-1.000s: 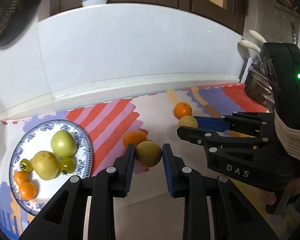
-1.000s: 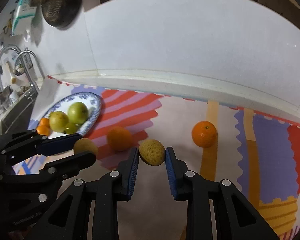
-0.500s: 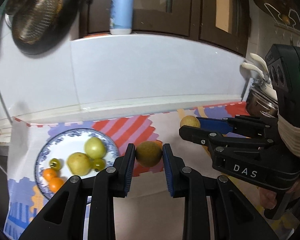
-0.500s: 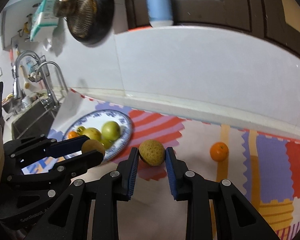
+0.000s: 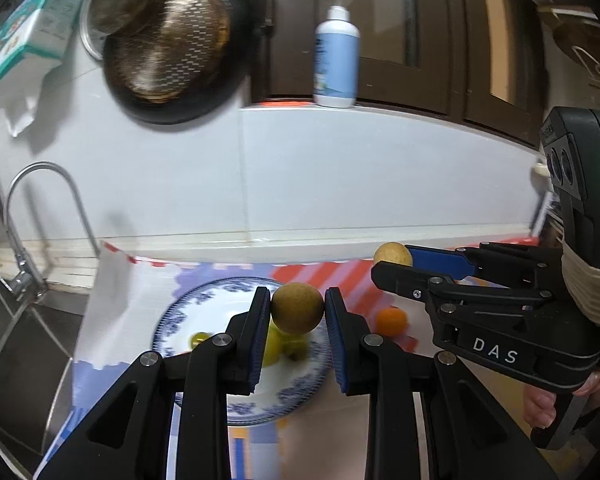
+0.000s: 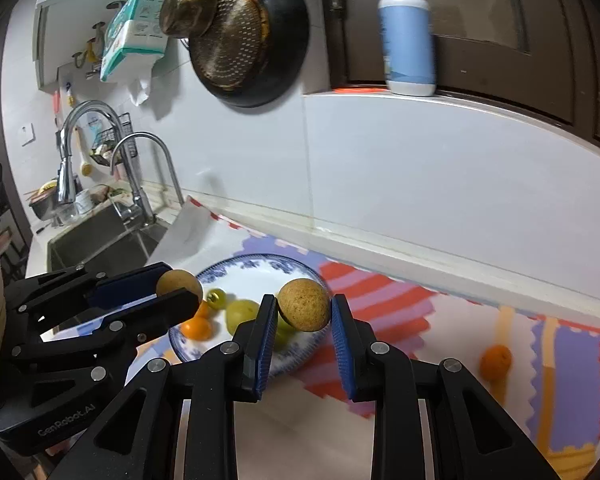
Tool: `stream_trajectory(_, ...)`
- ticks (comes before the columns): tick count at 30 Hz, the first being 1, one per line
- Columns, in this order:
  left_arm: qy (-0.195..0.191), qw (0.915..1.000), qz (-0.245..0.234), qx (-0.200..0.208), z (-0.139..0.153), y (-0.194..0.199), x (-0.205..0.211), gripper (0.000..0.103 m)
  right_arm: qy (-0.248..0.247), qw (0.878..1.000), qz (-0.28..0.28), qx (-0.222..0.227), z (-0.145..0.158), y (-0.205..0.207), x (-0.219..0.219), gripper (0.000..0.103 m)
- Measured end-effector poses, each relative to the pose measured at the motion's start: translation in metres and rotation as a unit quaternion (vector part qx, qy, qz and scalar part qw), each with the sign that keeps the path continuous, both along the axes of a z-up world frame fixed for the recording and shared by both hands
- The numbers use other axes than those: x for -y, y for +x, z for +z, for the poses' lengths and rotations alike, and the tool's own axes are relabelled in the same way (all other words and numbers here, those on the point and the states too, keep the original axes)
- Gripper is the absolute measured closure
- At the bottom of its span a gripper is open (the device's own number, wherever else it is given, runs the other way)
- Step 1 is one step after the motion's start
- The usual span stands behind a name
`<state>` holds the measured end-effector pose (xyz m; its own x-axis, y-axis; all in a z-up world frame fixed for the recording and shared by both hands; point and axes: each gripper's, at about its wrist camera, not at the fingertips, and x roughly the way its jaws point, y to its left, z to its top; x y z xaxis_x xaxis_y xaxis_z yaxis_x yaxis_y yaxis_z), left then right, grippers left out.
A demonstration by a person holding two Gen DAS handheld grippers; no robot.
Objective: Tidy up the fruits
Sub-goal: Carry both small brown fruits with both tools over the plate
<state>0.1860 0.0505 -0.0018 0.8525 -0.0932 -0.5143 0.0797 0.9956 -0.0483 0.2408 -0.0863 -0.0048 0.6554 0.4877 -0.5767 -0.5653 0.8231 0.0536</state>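
Note:
My left gripper [image 5: 297,309] is shut on a brown round fruit [image 5: 297,308] and holds it in the air over the blue-rimmed plate [image 5: 204,303]. My right gripper [image 6: 304,312] is shut on a second brown round fruit [image 6: 303,305], held above the plate's right rim [image 6: 260,261]. Each gripper shows in the other's view: the right one [image 5: 396,264] at right, the left one [image 6: 172,290] at left. The plate holds green fruits [image 6: 242,314] and small oranges [image 6: 197,327]. One orange [image 5: 391,319] lies on the mat right of the plate; another orange [image 6: 496,361] lies farther right.
A colourful striped mat [image 6: 384,300] covers the counter. A sink [image 6: 96,240] with taps [image 6: 140,176] lies left of the plate. A white backsplash wall [image 5: 340,184] runs behind. A pan [image 6: 244,40] hangs above and a soap bottle [image 5: 336,52] stands on the ledge.
Both grippers have lifted their fruits off the mat and moved left, from beside the loose oranges to above the plate. Both stayed shut.

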Motion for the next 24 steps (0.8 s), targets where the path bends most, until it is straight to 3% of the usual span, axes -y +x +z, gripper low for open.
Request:
stream_trajectory(12,0.015,0.9986,0.048,-0.016,-0.015,0.026,-0.047,0.075,-0.01,0.999,0.033,-0.02,-0.017,0.032,-0.054,0.074)
stream_trajectory(24,0.002,0.9952,0.056,-0.08,-0.058,0.066,-0.081,0.075,-0.035,0.996,0.045,-0.076,-0.062,0.073,-0.095,0.074)
